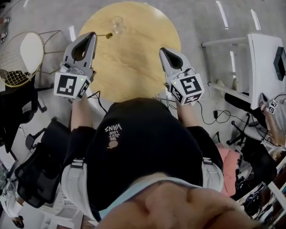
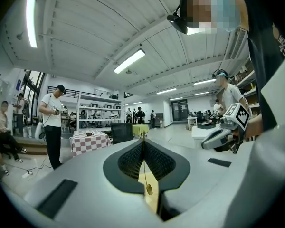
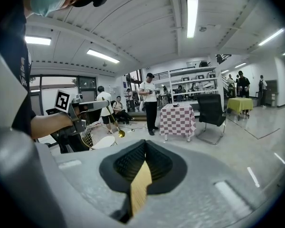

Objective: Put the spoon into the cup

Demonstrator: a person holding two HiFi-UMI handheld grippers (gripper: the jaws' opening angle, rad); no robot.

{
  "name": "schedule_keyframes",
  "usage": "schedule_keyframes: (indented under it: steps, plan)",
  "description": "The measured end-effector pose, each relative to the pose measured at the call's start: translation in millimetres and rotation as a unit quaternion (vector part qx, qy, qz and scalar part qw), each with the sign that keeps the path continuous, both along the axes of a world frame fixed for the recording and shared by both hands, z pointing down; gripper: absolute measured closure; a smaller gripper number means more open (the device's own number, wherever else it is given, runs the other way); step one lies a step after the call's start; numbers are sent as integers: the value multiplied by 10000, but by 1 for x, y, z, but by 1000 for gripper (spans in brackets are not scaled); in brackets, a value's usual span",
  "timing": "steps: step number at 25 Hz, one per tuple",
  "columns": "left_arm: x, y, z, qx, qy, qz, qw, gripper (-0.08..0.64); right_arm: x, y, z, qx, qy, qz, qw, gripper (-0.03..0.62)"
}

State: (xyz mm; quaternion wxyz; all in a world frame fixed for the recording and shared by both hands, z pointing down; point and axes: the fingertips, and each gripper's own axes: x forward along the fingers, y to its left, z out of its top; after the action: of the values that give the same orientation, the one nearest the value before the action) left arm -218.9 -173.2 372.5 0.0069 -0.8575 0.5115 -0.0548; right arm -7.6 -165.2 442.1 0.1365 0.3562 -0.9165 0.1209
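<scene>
1. So, my left tongs (image 1: 92,36) are clamped on the thin gold spoon (image 1: 107,35). Its bowl sticks out past the tips toward the cup.
2. The clear cup (image 1: 117,24) stands upright near the far edge of the round bench (image 1: 133,61), just beyond the spoon and apart from it.
3. My right tongs (image 1: 163,51) are closed on nothing and hang over the bench's right side.
4. Next, I think: centre the spoon bowl over the cup mouth, tilt it down, lower it inside the rim, then release.
5. Risk: the cup looks light, so a knock on its rim could tip it. The right tongs could steady it.

Cup (image 1: 117,24) on table (image 1: 133,70), spoon (image 1: 107,35) just beside
</scene>
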Motion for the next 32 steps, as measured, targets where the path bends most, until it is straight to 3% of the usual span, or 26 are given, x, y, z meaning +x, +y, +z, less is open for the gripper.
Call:
schedule_keyframes:
  steps: [13,32]
  plan:
    - [7,-46,13,-50,-19,337,9994,549,11,-4,7,-62,69,359,9993,594]
    - [2,-85,60,-363,-6,285,9989,549,10,2,15,-196,181,458,9986,594]
